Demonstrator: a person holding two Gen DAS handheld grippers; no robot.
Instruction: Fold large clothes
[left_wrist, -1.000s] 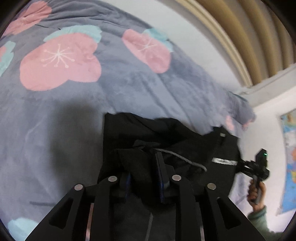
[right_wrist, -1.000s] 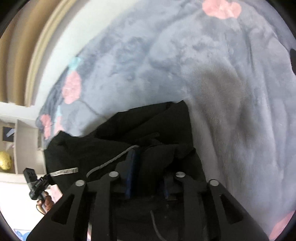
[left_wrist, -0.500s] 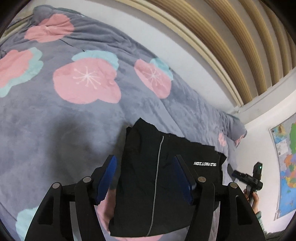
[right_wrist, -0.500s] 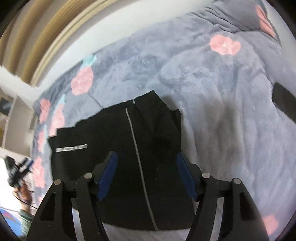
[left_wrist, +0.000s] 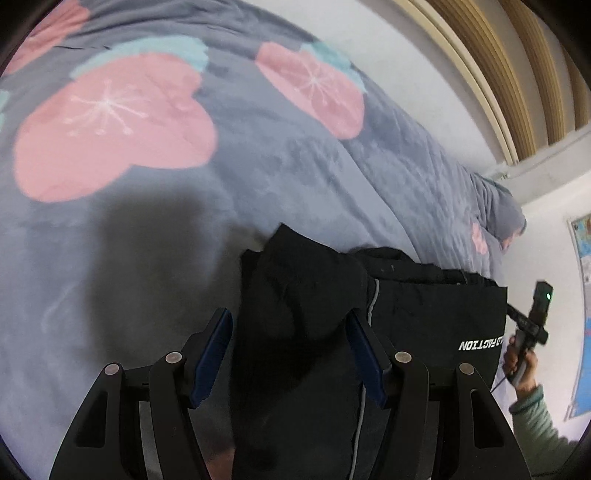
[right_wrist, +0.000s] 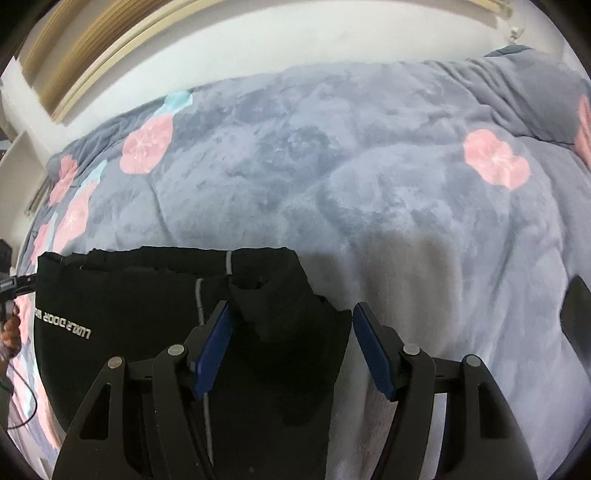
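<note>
**Soft black jacket, ready for another fold**

The left hand-held gripper (left_wrist: 291, 354) is spread wide, pinching nothing, with a floppy black flap between its blue pads. The right hand-held gripper (right_wrist: 291, 350) is spread wide too. The black jacket (right_wrist: 140, 306) lies low in the frame on the gray flowered blanket (right_wrist: 332, 177). It looks light, soft and bendy. Pinch a corner or an edge.
</note>
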